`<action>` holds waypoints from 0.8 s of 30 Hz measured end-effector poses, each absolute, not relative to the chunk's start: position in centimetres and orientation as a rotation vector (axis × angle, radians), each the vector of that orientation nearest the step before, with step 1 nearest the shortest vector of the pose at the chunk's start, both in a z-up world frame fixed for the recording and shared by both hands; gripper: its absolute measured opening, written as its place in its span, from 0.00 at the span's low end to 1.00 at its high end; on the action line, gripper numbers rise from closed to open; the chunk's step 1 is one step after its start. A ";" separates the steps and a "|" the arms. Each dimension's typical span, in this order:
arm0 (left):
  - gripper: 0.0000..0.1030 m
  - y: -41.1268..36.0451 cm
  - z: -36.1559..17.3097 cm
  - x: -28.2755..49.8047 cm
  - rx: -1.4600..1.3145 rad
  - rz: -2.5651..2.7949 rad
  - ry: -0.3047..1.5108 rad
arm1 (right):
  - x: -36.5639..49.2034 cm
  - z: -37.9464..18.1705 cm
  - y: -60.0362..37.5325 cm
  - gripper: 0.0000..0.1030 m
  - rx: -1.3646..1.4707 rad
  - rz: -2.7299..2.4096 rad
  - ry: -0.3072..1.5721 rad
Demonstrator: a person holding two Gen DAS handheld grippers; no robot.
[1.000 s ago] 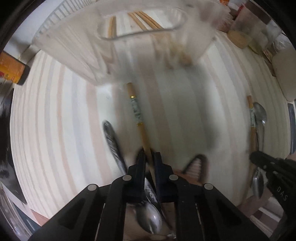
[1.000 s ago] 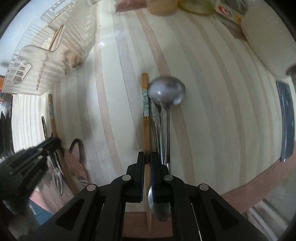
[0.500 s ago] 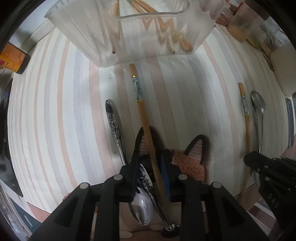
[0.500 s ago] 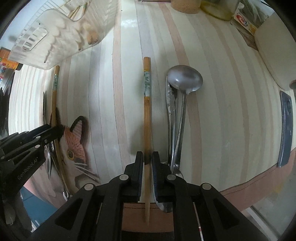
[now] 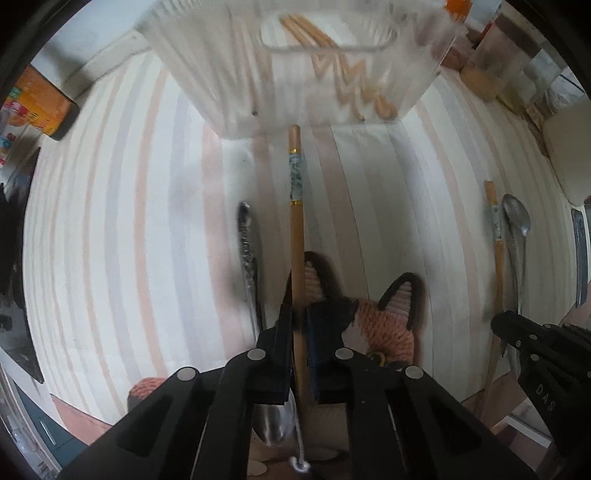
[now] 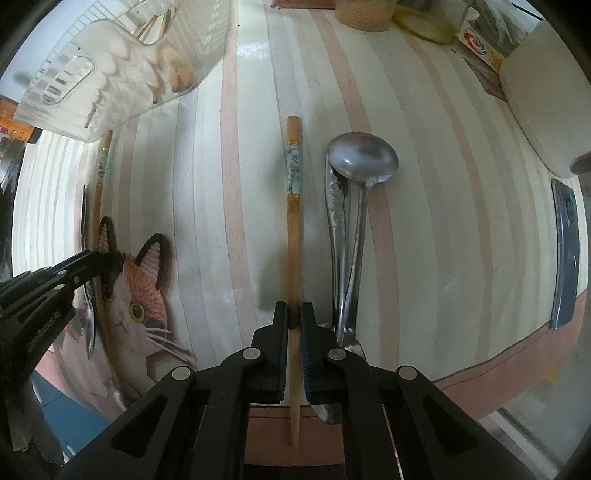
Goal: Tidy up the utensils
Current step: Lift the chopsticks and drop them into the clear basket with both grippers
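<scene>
My left gripper is shut on a wooden chopstick with a patterned band; its far end points at the clear plastic utensil basket, which holds several chopsticks. A metal spoon lies on the cloth just left of it. My right gripper is shut on a second matching chopstick. A metal spoon and another metal utensil lie right of it. The basket also shows in the right wrist view at upper left.
A striped tablecloth with a cat picture covers the table. Jars and boxes stand at the far edge, a white container at right, a dark flat object near the right edge, an orange box at left.
The left gripper closed on its chopstick and moved nearer the basket, which was farther a second ago. The right gripper stayed shut on its chopstick and drew back slightly from the spoon.
</scene>
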State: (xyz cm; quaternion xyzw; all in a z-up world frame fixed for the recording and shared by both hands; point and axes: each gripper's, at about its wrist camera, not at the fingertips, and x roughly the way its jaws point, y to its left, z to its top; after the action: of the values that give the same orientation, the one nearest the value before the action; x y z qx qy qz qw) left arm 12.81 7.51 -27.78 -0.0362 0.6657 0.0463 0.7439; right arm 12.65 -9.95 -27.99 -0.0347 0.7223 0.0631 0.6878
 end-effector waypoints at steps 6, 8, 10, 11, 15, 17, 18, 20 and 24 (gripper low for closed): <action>0.04 8.6 -23.5 11.4 -0.064 0.126 1.357 | 12.2 -25.3 -10.1 0.06 -0.042 0.182 1.555; 0.04 9.0 -22.2 11.0 -0.063 0.134 1.328 | 12.2 -24.0 -10.0 0.06 -0.033 0.195 1.529; 0.04 9.6 -20.6 10.7 -0.075 0.135 1.304 | 12.3 -22.8 -9.9 0.06 -0.020 0.209 1.504; 0.04 9.7 -20.3 10.5 -0.086 0.133 1.297 | 12.4 -22.1 -9.9 0.06 -0.015 0.216 1.488; 0.04 10.6 -18.6 9.8 -0.102 0.129 1.267 | 12.5 -19.1 -10.0 0.06 0.002 0.249 1.430; 0.04 11.2 -17.9 9.4 -0.104 0.138 1.255 | 12.7 -17.8 -9.8 0.06 0.007 0.265 1.405; 0.04 11.3 -18.0 9.1 -0.104 0.141 1.252 | 13.2 -17.4 -9.7 0.06 0.008 0.271 1.395; 0.04 12.0 -17.7 8.8 -0.114 0.157 1.245 | 13.5 -16.4 -9.5 0.06 0.015 0.289 1.375; 0.04 13.3 -17.7 8.0 -0.136 0.192 1.242 | 15.0 -16.0 -8.4 0.06 0.026 0.316 1.348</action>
State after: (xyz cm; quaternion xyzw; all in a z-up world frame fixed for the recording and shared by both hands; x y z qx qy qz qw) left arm 8.03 13.34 -17.68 -0.0637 0.5803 0.0899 0.8069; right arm 15.03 -8.45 -16.02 0.0120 0.6213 0.1458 0.7698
